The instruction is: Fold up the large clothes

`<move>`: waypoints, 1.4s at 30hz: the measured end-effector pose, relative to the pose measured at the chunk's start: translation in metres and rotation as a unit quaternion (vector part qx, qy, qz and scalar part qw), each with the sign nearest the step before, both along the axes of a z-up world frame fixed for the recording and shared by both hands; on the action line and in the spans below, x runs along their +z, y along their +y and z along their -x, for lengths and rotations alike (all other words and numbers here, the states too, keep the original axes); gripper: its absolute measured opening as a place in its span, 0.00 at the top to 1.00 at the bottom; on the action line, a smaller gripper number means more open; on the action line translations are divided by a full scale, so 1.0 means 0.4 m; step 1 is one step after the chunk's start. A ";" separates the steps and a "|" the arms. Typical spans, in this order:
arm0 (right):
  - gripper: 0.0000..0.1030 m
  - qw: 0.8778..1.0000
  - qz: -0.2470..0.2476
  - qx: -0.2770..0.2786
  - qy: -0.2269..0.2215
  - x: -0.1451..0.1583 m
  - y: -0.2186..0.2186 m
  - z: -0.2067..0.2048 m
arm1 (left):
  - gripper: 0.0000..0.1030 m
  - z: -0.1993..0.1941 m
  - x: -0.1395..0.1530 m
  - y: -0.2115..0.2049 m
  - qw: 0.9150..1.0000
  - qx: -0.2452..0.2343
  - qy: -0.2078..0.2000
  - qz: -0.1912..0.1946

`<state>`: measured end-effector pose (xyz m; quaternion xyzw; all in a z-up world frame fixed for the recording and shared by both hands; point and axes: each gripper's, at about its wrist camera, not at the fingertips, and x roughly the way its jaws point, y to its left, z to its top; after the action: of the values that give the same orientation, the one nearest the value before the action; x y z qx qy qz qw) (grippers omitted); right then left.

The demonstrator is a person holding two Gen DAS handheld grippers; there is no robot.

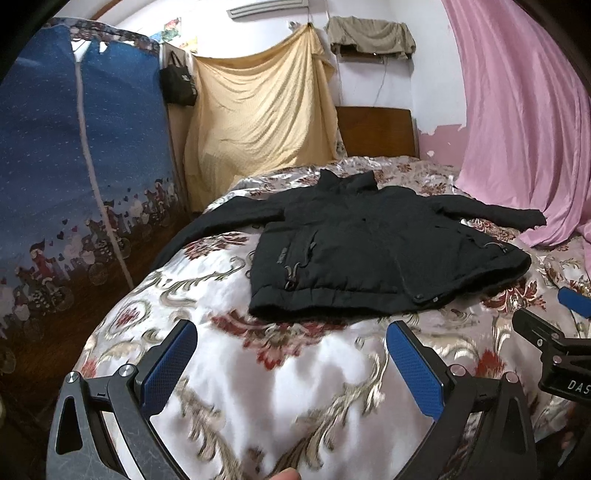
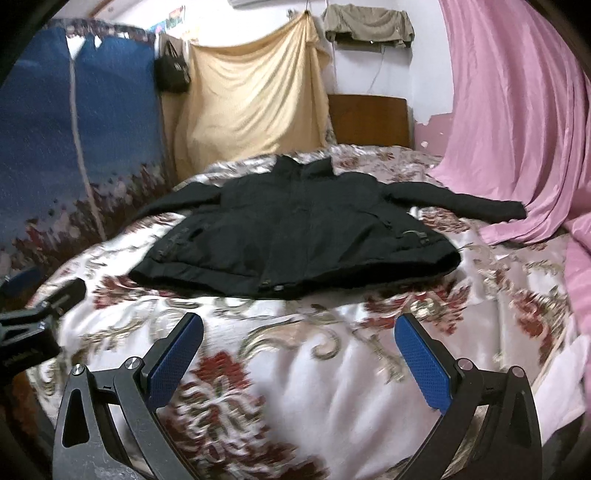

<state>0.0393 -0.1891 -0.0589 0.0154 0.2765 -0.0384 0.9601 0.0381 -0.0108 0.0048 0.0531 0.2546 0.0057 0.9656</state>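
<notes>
- Okay, black jacket (image 1: pixel 369 254) lies flat and unfolded on the bed (image 1: pixel 277 387), front up, collar toward the wooden headboard (image 1: pixel 375 131), hem toward me.
- Both sleeves spread outward; the left sleeve runs off toward the bed's left edge, the right sleeve tip lies just beside the pink curtain (image 1: pixel 517 122).
- My left gripper (image 1: pixel 291 369) hovers over the floral bedspread, short of the hem, apart from the jacket; blue-padded fingers (image 1: pixel 168 367) spread wide, nothing between them.
- My right gripper (image 2: pixel 299 365) is the same: fingers (image 2: pixel 423 369) spread wide, empty, over the bedspread near the hem, not touching the cloth.
- Right gripper also pokes into the left wrist view at the right edge; left gripper shows at the left edge of the right wrist view, blurred.
- A fingertip (image 1: pixel 284 474) shows at the bottom edge of the left wrist view.
- Background: blue fabric wardrobe (image 1: pixel 74 166) left of the bed, yellow sheet (image 1: pixel 258 110) hung on the wall, black bag (image 1: pixel 178 86) hanging between them, olive cloth (image 1: pixel 369 35) draped up high.
- Right wrist view is motion-blurred, so fine detail is lost there.
</notes>
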 end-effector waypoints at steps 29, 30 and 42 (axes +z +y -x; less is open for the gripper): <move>0.01 0.923 -0.286 -0.257 0.005 -0.038 -1.035 -0.678 | 0.00 -0.994 -0.071 -0.610 0.982 -0.145 0.124 0.002; 0.01 0.916 -0.292 -0.274 0.006 -0.057 -1.064 -0.705 | 0.00 -1.027 -0.080 -0.626 0.981 -0.144 0.127 0.007; 0.01 0.831 -0.394 -0.387 -0.060 -0.260 -1.179 -0.816 | 0.00 -1.364 -0.178 -0.771 0.979 -0.122 0.155 0.048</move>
<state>0.3656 -0.6608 -0.1628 0.5006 0.1814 -0.2939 0.7938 0.5838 -0.3191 -0.0664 0.0378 0.3924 -0.1325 0.9094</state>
